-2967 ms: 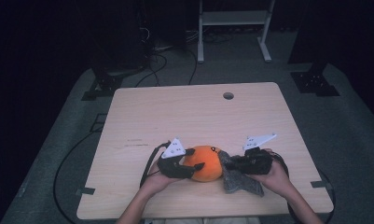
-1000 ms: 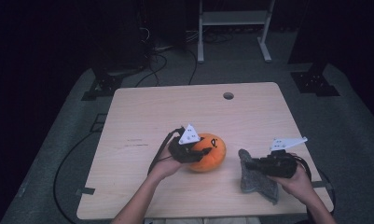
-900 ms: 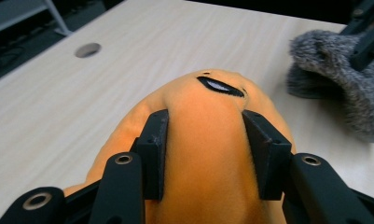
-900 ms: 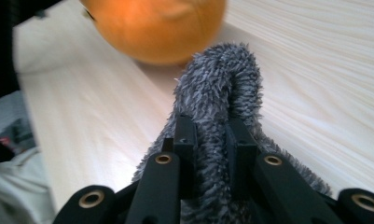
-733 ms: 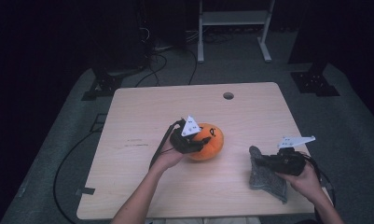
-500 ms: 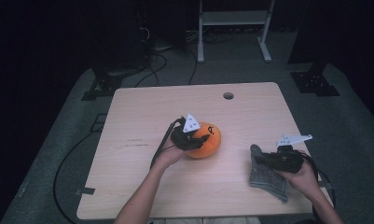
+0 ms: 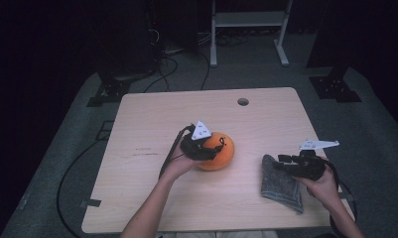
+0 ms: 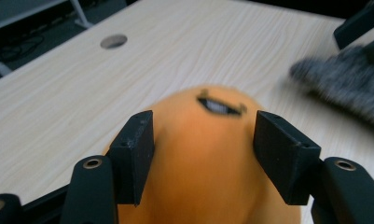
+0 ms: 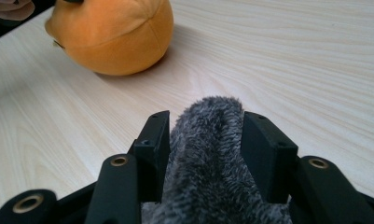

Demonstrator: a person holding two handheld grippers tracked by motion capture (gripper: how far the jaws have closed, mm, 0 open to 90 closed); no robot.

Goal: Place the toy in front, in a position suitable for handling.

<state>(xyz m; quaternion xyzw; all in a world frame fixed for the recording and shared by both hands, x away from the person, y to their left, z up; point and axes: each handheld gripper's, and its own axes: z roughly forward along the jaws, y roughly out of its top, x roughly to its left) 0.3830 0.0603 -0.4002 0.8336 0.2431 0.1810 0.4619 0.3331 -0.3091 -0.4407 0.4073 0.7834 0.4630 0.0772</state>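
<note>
Currently left gripper (image 7: pixel 212 148) sits on top of the orange plush ball (image 7: pixel 217 153), left forearm coming in from the near edge and angled up toward mid-surface, hand (image 7: pixel 179 162) wrapped around the gripper body from the near-left side. In the left gripper view the ball (image 8: pixel 208 158) lies between the jaws; jaws have just been opening, and a slim gap shows on each side, so they stand apart, not clamped. Right gripper (image 7: pixel 282 163) is held low at the near right corner of the surface (image 7: pixel 266 119), wrist roughly level, jaws pointing left toward the ball. Right hand (image 7: pixel 321 182) grips it from behind, grey plate up. The grey fuzzy cloth (image 7: pixel 281 186) lies flat under and ahead of that gripper; in the right gripper view a fold of the cloth (image 9: pixel 212 158) stands between the jaws. Those jaws have also just been opening; whether the pads press the pile, can't tell for sure, looks released. Ball sits well ahead of the right gripper, apart from the cloth.
</note>
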